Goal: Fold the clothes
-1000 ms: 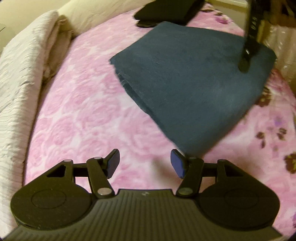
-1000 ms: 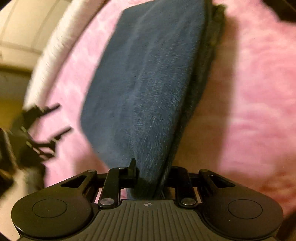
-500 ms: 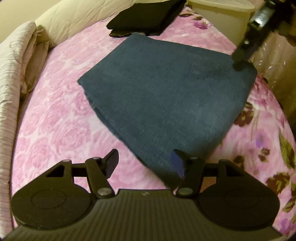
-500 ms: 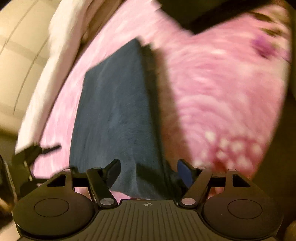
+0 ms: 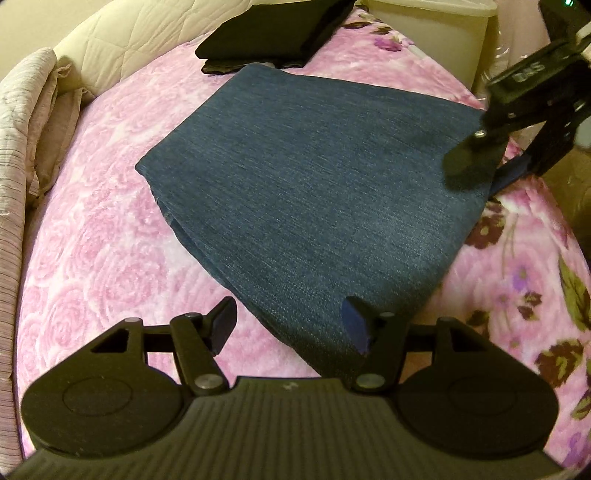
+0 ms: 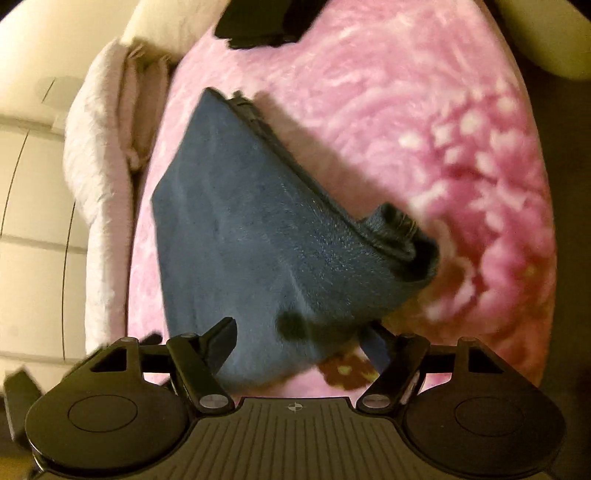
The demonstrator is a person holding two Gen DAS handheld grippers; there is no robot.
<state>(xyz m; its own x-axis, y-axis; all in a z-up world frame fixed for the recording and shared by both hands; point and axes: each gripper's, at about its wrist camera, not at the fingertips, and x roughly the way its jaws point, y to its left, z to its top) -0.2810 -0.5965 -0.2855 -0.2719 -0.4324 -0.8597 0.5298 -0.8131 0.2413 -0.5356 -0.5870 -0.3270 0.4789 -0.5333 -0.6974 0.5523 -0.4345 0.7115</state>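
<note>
- Left wrist view: folded blue denim garment point(image 5: 325, 177) lying flat mid-bed on the pink floral bedspread point(image 5: 110, 258), a black folded garment point(image 5: 273, 29) behind it toward the head edge. Left hand-held gripper point(image 5: 290, 325) part-open, straddling the near corner without pinching it, likely poised to square the stack. Right hand-held gripper point(image 5: 491, 155) over the far right corner.
- Right wrist view: right hand-held gripper point(image 6: 303, 341) opening wide, pads clear of the denim, whose corner sits between them, probably just laid down. Thick hem point(image 6: 399, 236) bulging, edges not aligned.
</note>
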